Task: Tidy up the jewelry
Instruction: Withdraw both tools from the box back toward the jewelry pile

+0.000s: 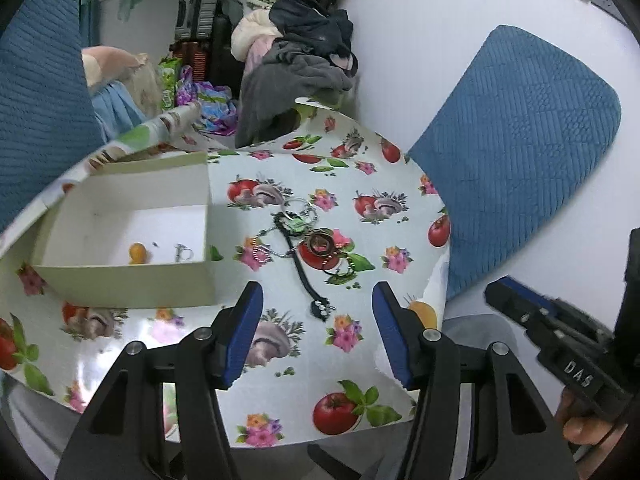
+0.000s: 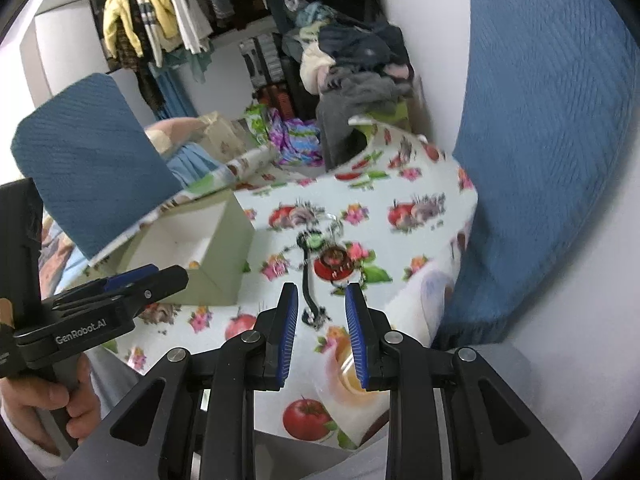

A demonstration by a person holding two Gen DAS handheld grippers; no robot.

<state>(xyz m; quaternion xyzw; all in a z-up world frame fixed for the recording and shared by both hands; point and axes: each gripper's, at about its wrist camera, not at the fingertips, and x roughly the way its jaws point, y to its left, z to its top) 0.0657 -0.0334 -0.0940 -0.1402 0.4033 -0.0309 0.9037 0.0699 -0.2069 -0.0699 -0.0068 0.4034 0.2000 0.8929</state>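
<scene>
A tangle of jewelry (image 1: 316, 240) (image 2: 330, 258) lies mid-table on the fruit-print tablecloth: rings, bead chains and a black strap (image 1: 298, 268) (image 2: 307, 290) with a studded end. To its left stands an open white box (image 1: 120, 280) (image 2: 218, 276) holding an orange bead (image 1: 137, 252) and a small silver piece (image 1: 183, 254). My left gripper (image 1: 318, 312) hovers open over the near end of the strap, nothing between its fingers. My right gripper (image 2: 322, 296) hangs above the same strap end, its jaws a narrow gap apart and holding nothing.
Blue padded chair backs (image 1: 516, 148) (image 2: 88, 168) flank the table. A heap of clothes (image 1: 304, 60) sits beyond the far edge, where the tablecloth curls up. The box lid (image 1: 132, 144) leans behind the box. A hand (image 2: 60, 396) grips the left tool.
</scene>
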